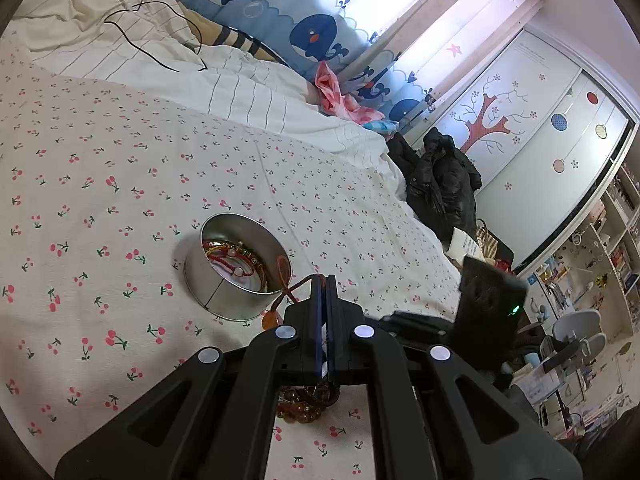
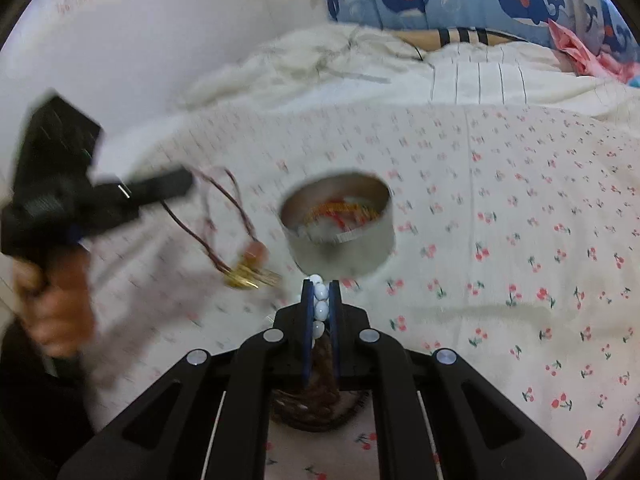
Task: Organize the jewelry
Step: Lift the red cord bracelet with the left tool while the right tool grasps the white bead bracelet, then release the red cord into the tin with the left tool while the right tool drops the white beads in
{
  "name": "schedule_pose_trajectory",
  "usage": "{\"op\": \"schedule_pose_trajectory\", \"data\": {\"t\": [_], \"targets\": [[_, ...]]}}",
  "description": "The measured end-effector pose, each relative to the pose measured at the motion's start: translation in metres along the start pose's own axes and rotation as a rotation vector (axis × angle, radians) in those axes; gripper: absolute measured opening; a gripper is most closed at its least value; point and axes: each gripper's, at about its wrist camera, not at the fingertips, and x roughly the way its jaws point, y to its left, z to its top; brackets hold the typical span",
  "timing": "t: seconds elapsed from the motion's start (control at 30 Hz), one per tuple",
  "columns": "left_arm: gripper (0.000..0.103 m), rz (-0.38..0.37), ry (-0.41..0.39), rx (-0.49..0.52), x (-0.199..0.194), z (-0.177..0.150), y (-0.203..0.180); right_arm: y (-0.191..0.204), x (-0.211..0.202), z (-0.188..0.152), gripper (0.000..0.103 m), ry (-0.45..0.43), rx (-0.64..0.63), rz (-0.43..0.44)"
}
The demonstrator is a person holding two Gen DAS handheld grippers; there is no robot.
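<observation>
A round metal tin (image 1: 236,268) stands on the cherry-print bedsheet (image 1: 120,160) with red, gold and green bracelets inside. My left gripper (image 1: 325,278) is shut on a reddish-brown cord necklace (image 1: 285,270), whose loop leans against the tin's rim and whose amber pendant (image 1: 270,318) hangs below. In the right wrist view the left gripper (image 2: 186,184) holds that cord (image 2: 236,208) up, left of the tin (image 2: 338,224), with gold charms (image 2: 244,278) dangling. My right gripper (image 2: 320,283) is shut on a string of white beads (image 2: 321,304) just in front of the tin.
Amber beads (image 1: 308,406) lie under the left gripper and dark brown beads (image 2: 316,400) under the right. A person's hand (image 2: 52,308) grips the left tool. A rumpled striped duvet (image 1: 240,88), whale-print curtains (image 1: 312,36) and a black coat (image 1: 440,184) border the bed.
</observation>
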Motion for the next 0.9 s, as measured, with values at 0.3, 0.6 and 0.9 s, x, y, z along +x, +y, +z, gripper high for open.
{"op": "schedule_pose_trajectory", "data": {"t": [0.3,0.6,0.9], "targets": [[0.001,0.015,0.005,0.026,0.004,0.010,-0.011,-0.011,-0.021,0.017,0.008,-0.077,0.062,0.010],[0.001,0.028,0.018,-0.001,0.031,0.039,-0.009,-0.029,-0.033,0.046,0.008,-0.152,0.119,0.034],[0.001,0.068,0.032,0.014,0.072,0.058,-0.011,-0.044,-0.037,0.051,0.008,-0.174,0.166,0.027]]}}
